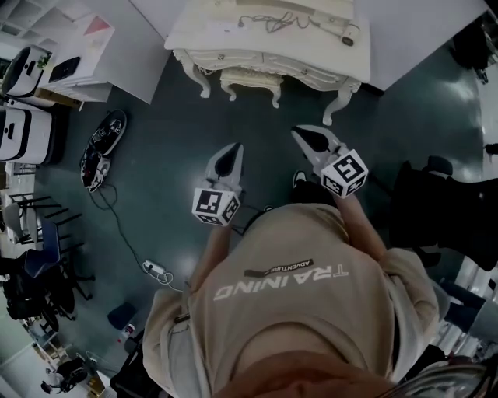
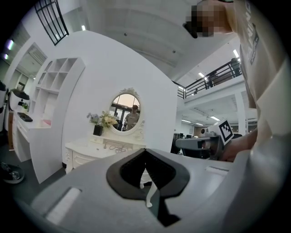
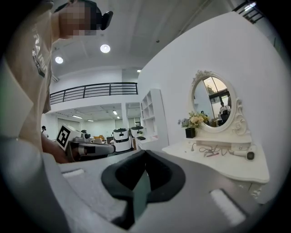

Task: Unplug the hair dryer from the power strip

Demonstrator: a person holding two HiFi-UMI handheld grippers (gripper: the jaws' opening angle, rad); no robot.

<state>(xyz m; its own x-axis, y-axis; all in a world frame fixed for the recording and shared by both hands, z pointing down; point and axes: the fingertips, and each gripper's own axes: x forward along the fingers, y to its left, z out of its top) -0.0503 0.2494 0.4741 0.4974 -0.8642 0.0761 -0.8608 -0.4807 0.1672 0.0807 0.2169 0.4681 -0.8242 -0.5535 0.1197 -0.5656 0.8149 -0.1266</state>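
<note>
A white dressing table (image 1: 233, 39) stands against the wall ahead of me. On its top lie a tangled dark cord (image 1: 272, 19) and the white hair dryer (image 1: 346, 33), also seen in the right gripper view as the hair dryer (image 3: 241, 154). My left gripper (image 1: 233, 148) and right gripper (image 1: 299, 132) are held side by side at waist height, well short of the table. Both are shut with nothing between their jaws. The left gripper (image 2: 145, 150) points at the table's legs, and the right gripper (image 3: 144, 152) points left of the table. A white power strip (image 1: 156, 270) lies on the floor.
A white stool (image 1: 249, 82) is tucked under the table, and an oval mirror (image 2: 126, 111) with flowers (image 2: 102, 120) stands on top. A white shelf unit (image 1: 78, 54) is at the left. Dark objects (image 1: 101, 148) lie on the floor, with chairs (image 1: 39, 264) further left and a black chair (image 1: 443, 210) at the right.
</note>
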